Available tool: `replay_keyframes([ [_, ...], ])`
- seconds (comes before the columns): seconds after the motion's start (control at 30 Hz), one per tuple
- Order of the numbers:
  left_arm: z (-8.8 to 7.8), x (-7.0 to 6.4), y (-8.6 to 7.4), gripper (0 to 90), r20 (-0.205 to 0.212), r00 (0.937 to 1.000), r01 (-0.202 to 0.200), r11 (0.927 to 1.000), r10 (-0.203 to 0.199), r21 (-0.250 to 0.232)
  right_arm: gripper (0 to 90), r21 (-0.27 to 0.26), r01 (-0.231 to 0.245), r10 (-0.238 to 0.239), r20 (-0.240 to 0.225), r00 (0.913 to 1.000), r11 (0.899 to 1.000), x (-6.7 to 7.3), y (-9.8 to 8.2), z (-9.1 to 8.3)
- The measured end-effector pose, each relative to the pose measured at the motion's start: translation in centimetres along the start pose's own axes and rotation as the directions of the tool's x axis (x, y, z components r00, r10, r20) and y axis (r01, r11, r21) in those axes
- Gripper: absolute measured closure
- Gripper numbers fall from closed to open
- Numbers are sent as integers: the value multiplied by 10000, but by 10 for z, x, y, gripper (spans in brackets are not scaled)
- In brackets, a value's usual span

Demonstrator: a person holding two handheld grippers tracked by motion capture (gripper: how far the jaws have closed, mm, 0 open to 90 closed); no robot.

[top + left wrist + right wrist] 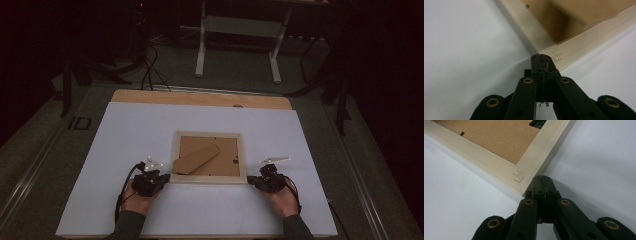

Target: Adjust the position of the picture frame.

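A pale wooden picture frame (209, 177) lies face down on the white table sheet (125, 140), its brown backing board (230, 160) up and a cardboard stand flap (196, 159) folded over it. My left gripper (166, 177) is shut, its tips at the frame's near left corner (554, 53). In the left gripper view the shut jaws of the left gripper (540, 56) meet right at that corner. My right gripper (251, 180) is shut too, its tips against the near right corner (524, 182); the right gripper (541, 178) shows nothing between its jaws.
The white sheet covers a wooden table whose bare far edge (200, 97) shows. Beyond it stand a white desk frame's legs (201, 50) and cables (150, 70) on a dark floor. Hands and dark sleeves (131, 225) enter from the bottom.
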State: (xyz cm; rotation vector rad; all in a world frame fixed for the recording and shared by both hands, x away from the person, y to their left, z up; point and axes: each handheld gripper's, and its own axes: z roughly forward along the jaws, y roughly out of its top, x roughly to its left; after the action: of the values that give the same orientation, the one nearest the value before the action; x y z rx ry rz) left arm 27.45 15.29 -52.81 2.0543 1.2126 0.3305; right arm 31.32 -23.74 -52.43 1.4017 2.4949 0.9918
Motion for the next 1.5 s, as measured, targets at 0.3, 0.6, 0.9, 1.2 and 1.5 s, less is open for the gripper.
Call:
replay_keyframes([
  [0.3, -1, 6, 0, 900, -141, 9999, -2, 10000, 2, 43, 900, 54, 74, -72, -338, 9994, 10000, 3, 0, 2],
  [0.6, 3, 6, -1, 900, -164, 9998, 71, 9993, -65, 355, 900, -20, 123, -124, -377, 9992, 9999, 2, 0, 2],
  [0.9, 4, 2, -1, 900, -6, 10000, 29, 9995, -29, 320, 900, 4, 60, -60, -183, 9998, 10000, -2, -1, -1],
  [1.2, 5, 5, 0, 899, 237, 9997, 105, 9993, -113, 352, 900, -152, 147, -148, -62, 9999, 9998, -3, -1, 0],
  [1.5, 2, 11, 1, 825, 559, 9979, 309, 9993, -319, 191, 868, -251, 357, -349, 289, 9990, 9990, -4, 0, -1],
])
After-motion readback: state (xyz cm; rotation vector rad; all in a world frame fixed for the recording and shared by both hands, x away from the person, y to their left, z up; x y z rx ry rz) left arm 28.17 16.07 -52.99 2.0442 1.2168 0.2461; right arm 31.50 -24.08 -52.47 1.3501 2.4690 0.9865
